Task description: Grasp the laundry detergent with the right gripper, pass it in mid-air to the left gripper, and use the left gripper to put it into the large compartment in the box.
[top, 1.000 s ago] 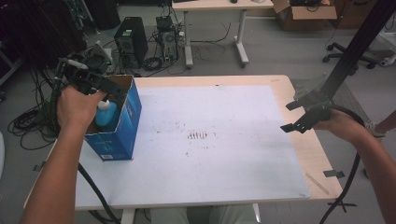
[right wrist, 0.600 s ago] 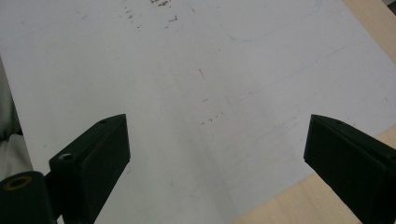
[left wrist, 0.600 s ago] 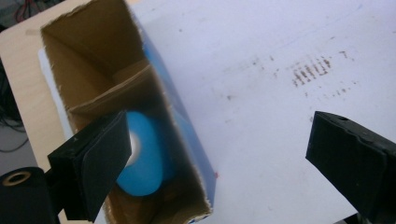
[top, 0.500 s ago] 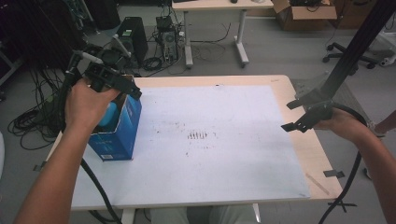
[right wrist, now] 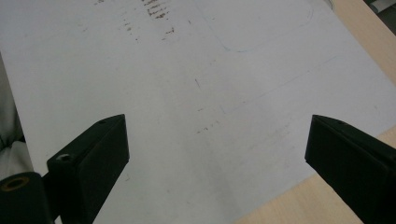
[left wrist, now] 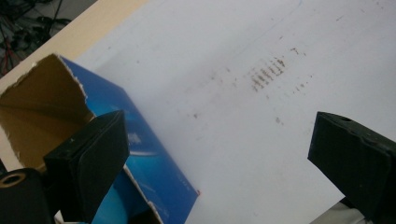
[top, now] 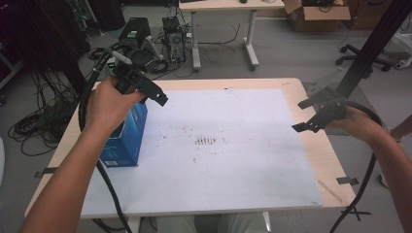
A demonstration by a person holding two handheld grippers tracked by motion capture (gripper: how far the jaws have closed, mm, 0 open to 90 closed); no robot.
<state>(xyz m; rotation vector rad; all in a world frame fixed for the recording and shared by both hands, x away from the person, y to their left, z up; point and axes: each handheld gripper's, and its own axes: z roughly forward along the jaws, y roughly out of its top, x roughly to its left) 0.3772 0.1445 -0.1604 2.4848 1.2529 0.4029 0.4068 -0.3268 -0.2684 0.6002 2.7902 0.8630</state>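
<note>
Over the open blue carton (top: 124, 138) at the table's (top: 311, 148) left edge, the left gripper (top: 154, 93) hangs with jaws just spread, nothing between them. The right gripper (top: 311, 116) waits released at the right. Drop-off looks finished; next likely clears away.

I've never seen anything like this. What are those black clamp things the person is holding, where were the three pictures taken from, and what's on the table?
A person holds a hand-held gripper in each hand: the left hand-held gripper and the right hand-held gripper. One camera looks down from above; the other two ride on the grippers, looking along their black jaws. On the table lies a stained white sheet, and at its left stands an open blue box. The left jaws have just been opening. Both grippers are open and hold nothing.
</note>
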